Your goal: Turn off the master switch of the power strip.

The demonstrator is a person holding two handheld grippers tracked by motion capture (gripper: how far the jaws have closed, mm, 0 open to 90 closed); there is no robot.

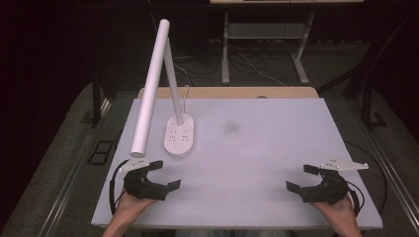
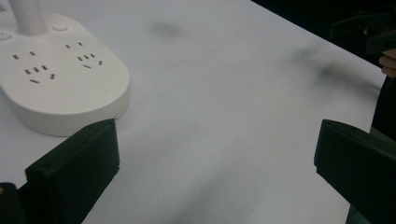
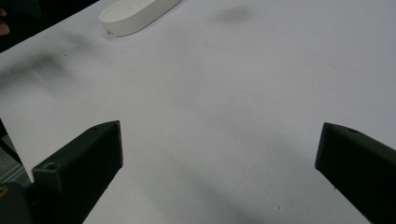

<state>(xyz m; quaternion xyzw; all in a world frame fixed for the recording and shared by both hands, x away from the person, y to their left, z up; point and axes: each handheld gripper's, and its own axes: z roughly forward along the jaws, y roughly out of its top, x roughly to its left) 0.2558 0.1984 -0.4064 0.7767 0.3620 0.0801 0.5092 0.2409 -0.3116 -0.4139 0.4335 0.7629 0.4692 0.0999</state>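
A white desk lamp [image 1: 154, 84] stands on the white table [image 1: 257, 138] at the left; its oval base [image 1: 179, 136] carries several sockets, also seen close up as the base [image 2: 60, 79] in the left gripper view and as the base [image 3: 137, 11] far off in the right gripper view. My left gripper [image 1: 166, 174] rests near the front left, just in front of the lamp, open with nothing between its jaws. My right gripper [image 1: 302, 177] rests near the front right, open and holding nothing. The left gripper [image 2: 215, 154] and right gripper [image 3: 219, 158] show wide-spread jaws over bare table.
A faint dark smudge [image 1: 230, 127] marks the table's middle. A wooden strip [image 1: 227, 92] runs along the far edge. Beyond it stand a metal desk frame [image 1: 262, 44] and loose cables on the floor. Black cables trail from both grippers.
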